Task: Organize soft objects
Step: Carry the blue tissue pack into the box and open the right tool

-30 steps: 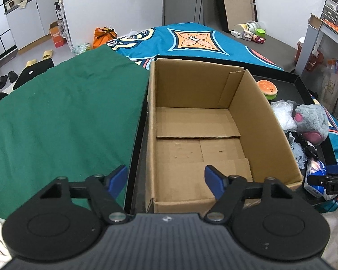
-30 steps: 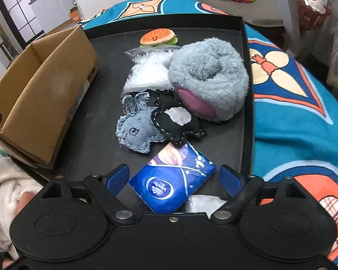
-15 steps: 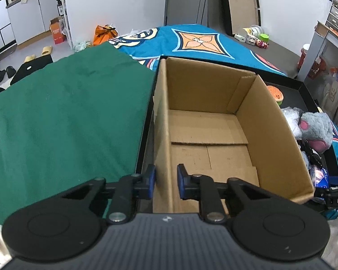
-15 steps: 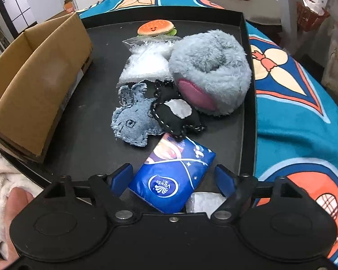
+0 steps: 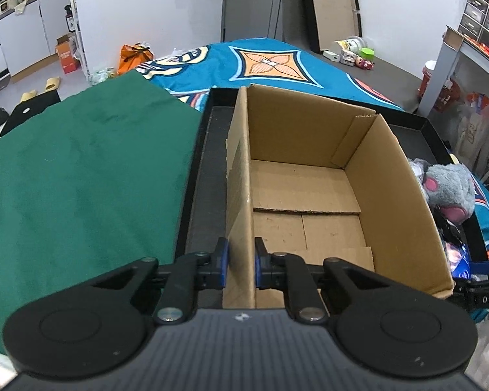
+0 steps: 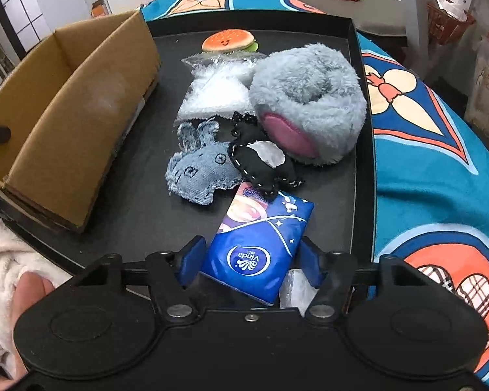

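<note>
My left gripper (image 5: 241, 262) is shut on the left wall of the empty cardboard box (image 5: 309, 202), one pad on each side. The box (image 6: 65, 110) stands on a black tray (image 6: 120, 208). My right gripper (image 6: 247, 262) has closed to both sides of a blue tissue pack (image 6: 260, 244) at the tray's near edge. Beyond it lie a denim plush (image 6: 199, 172), a black stitched plush (image 6: 260, 163), a grey fluffy toy (image 6: 309, 97), a clear bag of white stuffing (image 6: 218, 91) and a burger plush (image 6: 228, 40).
A green cloth (image 5: 81, 179) covers the surface left of the tray. A blue patterned cloth (image 6: 440, 169) lies right of the tray. A small white packet (image 6: 296, 288) lies under the right gripper. Shelves and clutter stand at the far right (image 5: 479, 32).
My left gripper went from wide open to shut on the box's left wall, shifting left. My right gripper moved forward and narrowed its fingers onto the tissue pack.
</note>
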The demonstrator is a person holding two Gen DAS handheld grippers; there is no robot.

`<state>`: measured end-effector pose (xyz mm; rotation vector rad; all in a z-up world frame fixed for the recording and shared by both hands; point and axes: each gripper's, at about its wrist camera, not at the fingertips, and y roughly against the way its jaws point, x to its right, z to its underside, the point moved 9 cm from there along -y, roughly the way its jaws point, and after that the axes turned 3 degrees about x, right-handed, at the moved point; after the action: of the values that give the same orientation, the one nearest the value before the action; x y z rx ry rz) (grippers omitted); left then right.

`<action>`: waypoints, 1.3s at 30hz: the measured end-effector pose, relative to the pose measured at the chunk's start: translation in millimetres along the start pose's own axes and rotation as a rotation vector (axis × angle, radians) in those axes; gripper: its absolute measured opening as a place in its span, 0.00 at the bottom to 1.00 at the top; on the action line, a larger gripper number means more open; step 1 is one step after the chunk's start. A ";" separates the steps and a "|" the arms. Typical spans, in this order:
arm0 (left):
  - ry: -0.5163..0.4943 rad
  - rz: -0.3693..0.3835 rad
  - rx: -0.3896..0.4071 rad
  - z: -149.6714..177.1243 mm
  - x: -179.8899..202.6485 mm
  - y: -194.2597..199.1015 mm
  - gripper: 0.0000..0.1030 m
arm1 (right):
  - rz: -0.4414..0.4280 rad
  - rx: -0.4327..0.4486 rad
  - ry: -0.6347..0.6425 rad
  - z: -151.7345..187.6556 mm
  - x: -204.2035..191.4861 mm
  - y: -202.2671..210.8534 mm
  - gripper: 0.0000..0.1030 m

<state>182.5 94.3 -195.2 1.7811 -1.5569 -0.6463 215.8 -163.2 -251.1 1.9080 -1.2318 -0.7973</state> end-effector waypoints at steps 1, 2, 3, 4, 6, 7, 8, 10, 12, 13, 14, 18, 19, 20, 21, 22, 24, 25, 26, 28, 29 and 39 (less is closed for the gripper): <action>-0.003 0.004 -0.004 1.4 1.3 -0.3 0.14 | 0.000 0.008 0.000 -1.0 0.3 1.0 0.56; -0.007 0.008 -0.006 2.5 2.1 -0.6 0.14 | 0.000 0.017 -0.001 -2.0 0.4 2.3 0.56; -0.008 0.010 -0.009 3.9 2.6 -0.8 0.14 | -0.003 0.025 -0.004 -3.3 0.6 3.8 0.56; -0.006 0.011 -0.014 4.7 2.5 -1.1 0.14 | -0.007 0.031 -0.007 -4.3 1.1 5.8 0.56; 0.003 0.004 -0.031 6.0 1.1 -1.2 0.15 | -0.018 0.046 -0.014 -7.3 0.7 10.3 0.55; 0.008 -0.001 -0.038 6.6 0.1 -0.6 0.15 | -0.022 0.056 -0.018 -9.5 0.7 13.4 0.55; 0.011 -0.006 -0.040 7.1 -0.4 0.8 0.15 | -0.027 0.066 -0.022 -11.6 0.4 16.0 0.55; 0.005 -0.015 -0.038 8.5 0.0 3.8 0.15 | -0.043 0.091 -0.028 -18.1 -1.7 21.8 0.55; 0.001 -0.024 -0.046 10.4 0.9 6.0 0.16 | -0.057 0.117 -0.026 -25.1 -5.6 27.9 0.55; 0.005 -0.026 -0.047 11.3 0.9 7.3 0.16 | -0.068 0.130 -0.026 -28.3 -7.9 30.5 0.55; 0.010 -0.028 -0.046 12.2 0.7 8.8 0.16 | -0.078 0.144 -0.025 -32.1 -10.7 33.9 0.55; 0.032 -0.038 -0.045 14.1 -2.2 13.2 0.17 | -0.108 0.198 -0.001 -46.5 -24.4 45.3 0.55; 0.039 -0.039 -0.043 14.5 -2.4 14.0 0.17 | -0.115 0.211 0.006 -50.1 -28.2 48.2 0.55; 0.041 -0.040 -0.041 14.7 -2.5 14.9 0.17 | -0.122 0.222 0.013 -53.7 -32.1 51.3 0.55; 0.040 -0.042 -0.038 14.7 -2.2 15.5 0.17 | -0.130 0.231 0.019 -57.0 -35.9 53.9 0.55; 0.041 -0.042 -0.037 14.4 -1.6 15.8 0.17 | -0.138 0.242 0.027 -60.8 -40.6 56.5 0.55; 0.055 -0.039 -0.031 13.5 -1.9 16.9 0.15 | -0.152 0.264 0.040 -67.4 -48.6 61.4 0.55; 0.058 -0.038 -0.025 12.4 -2.0 18.0 0.14 | -0.158 0.277 0.050 -70.7 -52.8 64.0 0.55; 0.056 -0.042 -0.019 11.1 -2.5 18.7 0.14 | -0.159 0.288 0.061 -73.7 -56.8 66.6 0.55; 0.049 -0.047 -0.007 8.3 -2.6 20.1 0.13 | -0.163 0.310 0.077 -80.0 -64.6 70.5 0.55; 0.047 -0.049 -0.005 7.2 -2.9 20.4 0.13 | -0.171 0.316 0.078 -83.8 -68.3 72.0 0.55; 0.022 -0.078 -0.003 5.0 -2.5 20.9 0.13 | -0.224 0.365 0.178 -115.7 -110.2 72.5 0.55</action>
<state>164.8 94.7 -182.8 1.8484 -1.4768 -0.6634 234.5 -54.3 -114.8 2.3892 -1.1232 -0.5216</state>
